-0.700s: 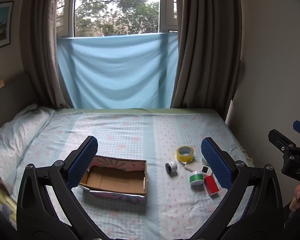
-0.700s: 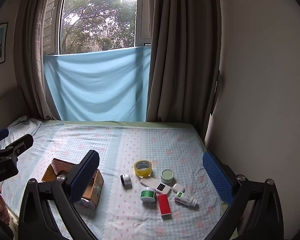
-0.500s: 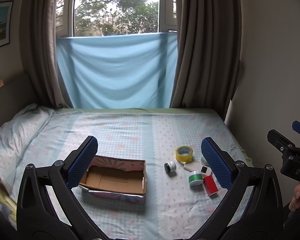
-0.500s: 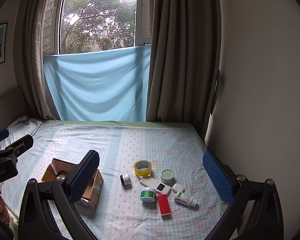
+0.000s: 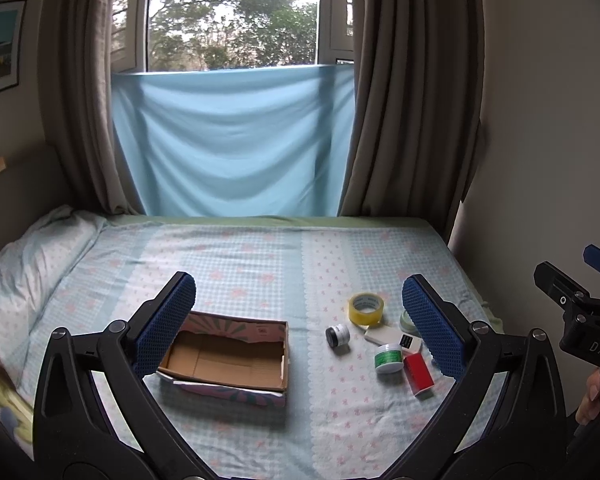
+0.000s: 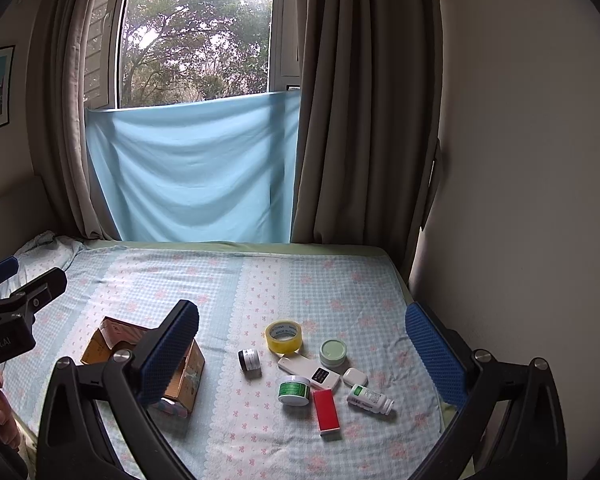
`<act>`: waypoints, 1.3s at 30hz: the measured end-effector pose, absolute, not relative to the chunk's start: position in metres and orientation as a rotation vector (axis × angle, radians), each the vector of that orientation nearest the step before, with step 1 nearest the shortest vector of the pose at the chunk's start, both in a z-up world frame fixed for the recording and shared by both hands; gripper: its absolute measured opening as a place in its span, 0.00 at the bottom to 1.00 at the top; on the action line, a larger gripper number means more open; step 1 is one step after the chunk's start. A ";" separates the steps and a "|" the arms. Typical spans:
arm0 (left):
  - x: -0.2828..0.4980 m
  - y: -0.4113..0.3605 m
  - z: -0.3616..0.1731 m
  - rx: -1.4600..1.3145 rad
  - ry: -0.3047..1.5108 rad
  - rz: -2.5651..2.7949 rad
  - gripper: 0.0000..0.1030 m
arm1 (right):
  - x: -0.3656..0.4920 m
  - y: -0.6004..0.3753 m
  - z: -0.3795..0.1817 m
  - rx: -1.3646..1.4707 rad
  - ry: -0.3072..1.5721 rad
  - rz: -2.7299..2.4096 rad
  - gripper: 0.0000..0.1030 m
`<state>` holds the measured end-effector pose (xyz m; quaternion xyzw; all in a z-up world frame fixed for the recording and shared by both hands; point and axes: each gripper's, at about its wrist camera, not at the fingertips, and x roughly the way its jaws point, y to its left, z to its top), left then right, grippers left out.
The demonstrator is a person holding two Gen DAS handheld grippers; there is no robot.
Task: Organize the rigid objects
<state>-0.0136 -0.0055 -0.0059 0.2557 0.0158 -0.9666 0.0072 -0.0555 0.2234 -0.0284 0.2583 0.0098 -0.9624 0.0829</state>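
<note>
Cardboard box sits open on the bed, left of the loose items: yellow tape roll, green-lidded jar, red case. Right wrist view alone shows a white pill bottle and small white case, hidden in the left view. Left tool and right tool both gape wide, holding nothing, above the near bed edge.
</note>
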 end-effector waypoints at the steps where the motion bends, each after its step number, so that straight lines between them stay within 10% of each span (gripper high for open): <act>1: -0.014 -0.005 -0.006 0.801 0.051 -3.022 1.00 | -0.055 0.223 -0.029 0.771 0.030 -2.874 1.00; 39: -0.035 0.003 -0.016 0.840 0.058 -2.982 1.00 | -0.070 0.221 -0.035 0.796 -0.005 -2.855 1.00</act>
